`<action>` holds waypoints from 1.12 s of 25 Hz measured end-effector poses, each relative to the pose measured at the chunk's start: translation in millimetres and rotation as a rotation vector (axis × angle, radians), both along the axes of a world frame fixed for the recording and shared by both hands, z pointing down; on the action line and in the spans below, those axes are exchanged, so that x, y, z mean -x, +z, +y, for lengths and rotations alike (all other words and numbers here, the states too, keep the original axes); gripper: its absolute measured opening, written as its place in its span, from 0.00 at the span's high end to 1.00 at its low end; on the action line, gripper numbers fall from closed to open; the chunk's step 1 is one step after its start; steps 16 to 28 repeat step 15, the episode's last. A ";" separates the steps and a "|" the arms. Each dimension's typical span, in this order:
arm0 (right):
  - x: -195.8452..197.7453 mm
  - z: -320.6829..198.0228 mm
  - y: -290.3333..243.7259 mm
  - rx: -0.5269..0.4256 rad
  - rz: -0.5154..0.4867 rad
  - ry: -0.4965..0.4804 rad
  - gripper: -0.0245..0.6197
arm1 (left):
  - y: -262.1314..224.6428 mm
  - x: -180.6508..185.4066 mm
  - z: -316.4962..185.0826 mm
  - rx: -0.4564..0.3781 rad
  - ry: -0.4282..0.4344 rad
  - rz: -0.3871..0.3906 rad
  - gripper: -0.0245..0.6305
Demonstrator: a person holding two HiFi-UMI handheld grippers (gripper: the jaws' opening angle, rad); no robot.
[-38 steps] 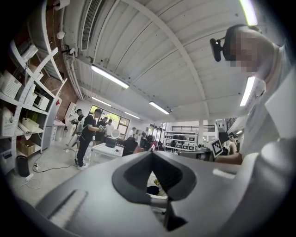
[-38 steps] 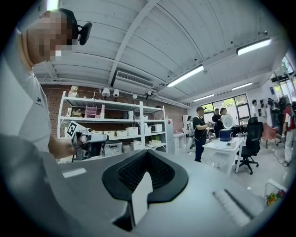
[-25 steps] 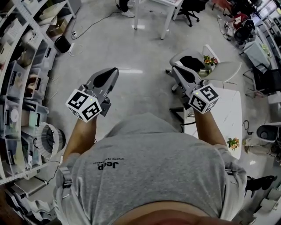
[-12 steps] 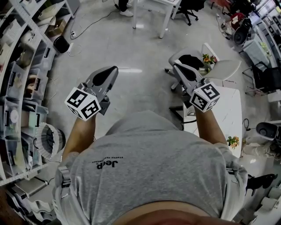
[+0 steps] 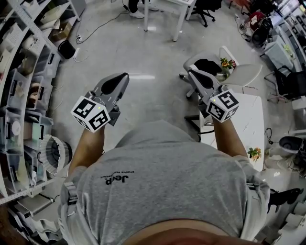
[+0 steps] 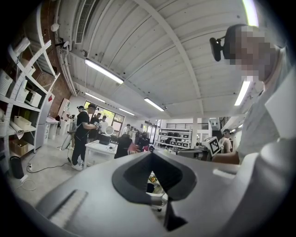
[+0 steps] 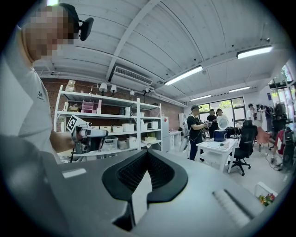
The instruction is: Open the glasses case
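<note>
No glasses case shows in any view. In the head view my left gripper [image 5: 125,75] is held level in front of my chest, over the bare floor, jaws shut with nothing between them. My right gripper [image 5: 190,72] is held the same way on the right, also shut and empty, its tip over an office chair [image 5: 210,67]. In the left gripper view the left gripper [image 6: 151,153] has its dark pads meeting at the tip. The right gripper [image 7: 147,151] looks the same in the right gripper view, with the left gripper's marker cube [image 7: 72,123] off to the side.
Storage shelves [image 5: 19,95] with bins line the left side. A white table [image 5: 248,119] with small potted plants stands at the right, below the chair. Another white table [image 5: 167,9] and people stand farther off. Cables lie on the grey floor [image 5: 143,48].
</note>
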State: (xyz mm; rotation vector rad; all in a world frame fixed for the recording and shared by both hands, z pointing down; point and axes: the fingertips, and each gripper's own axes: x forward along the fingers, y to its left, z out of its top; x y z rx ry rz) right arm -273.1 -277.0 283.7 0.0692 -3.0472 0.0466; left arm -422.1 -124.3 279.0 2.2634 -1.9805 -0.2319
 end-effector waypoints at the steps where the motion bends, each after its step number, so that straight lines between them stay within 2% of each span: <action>1: -0.1 0.3 0.1 -0.002 0.001 -0.001 0.96 | 0.1 0.4 0.4 -0.002 0.001 -0.001 0.88; 28: 2.5 -0.2 1.1 -0.010 0.011 -0.006 0.96 | -1.5 2.5 0.0 -0.006 0.001 0.005 0.88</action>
